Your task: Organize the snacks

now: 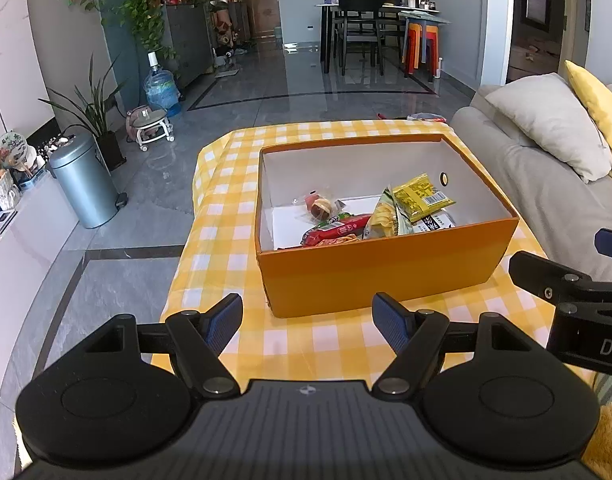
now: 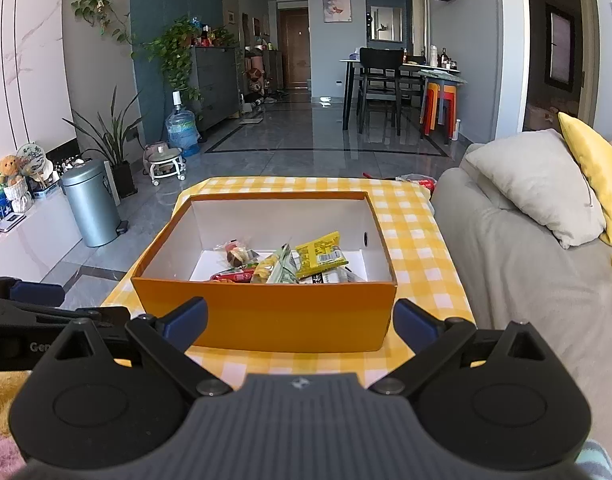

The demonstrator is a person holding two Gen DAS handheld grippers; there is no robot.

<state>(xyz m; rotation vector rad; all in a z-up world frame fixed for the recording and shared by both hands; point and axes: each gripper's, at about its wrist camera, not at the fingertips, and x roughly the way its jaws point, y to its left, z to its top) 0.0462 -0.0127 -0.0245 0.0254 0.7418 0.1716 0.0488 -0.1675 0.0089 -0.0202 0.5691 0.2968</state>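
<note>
An orange box (image 1: 385, 276) (image 2: 266, 316) with a white inside stands on the yellow checked tablecloth (image 1: 306, 344) (image 2: 421, 248). Several snacks lie in it: a yellow packet (image 1: 423, 196) (image 2: 321, 254), a red packet (image 1: 335, 230) (image 2: 232, 276), a green-and-yellow bag (image 1: 385, 216) (image 2: 280, 270) and a small round cake in clear wrap (image 1: 321, 207) (image 2: 237, 255). My left gripper (image 1: 307, 322) hovers open, short of the box's near wall, nothing between its fingers. My right gripper (image 2: 300, 320) is also open and empty, its fingers spread about as wide as the box front.
A grey sofa (image 2: 525, 280) with a beige cushion (image 2: 533, 184) and a yellow cushion (image 2: 593, 168) borders the table on the right. A metal pedal bin (image 1: 84, 180) and potted plants stand at the left. More wrappers (image 2: 415, 179) lie at the table's far right corner.
</note>
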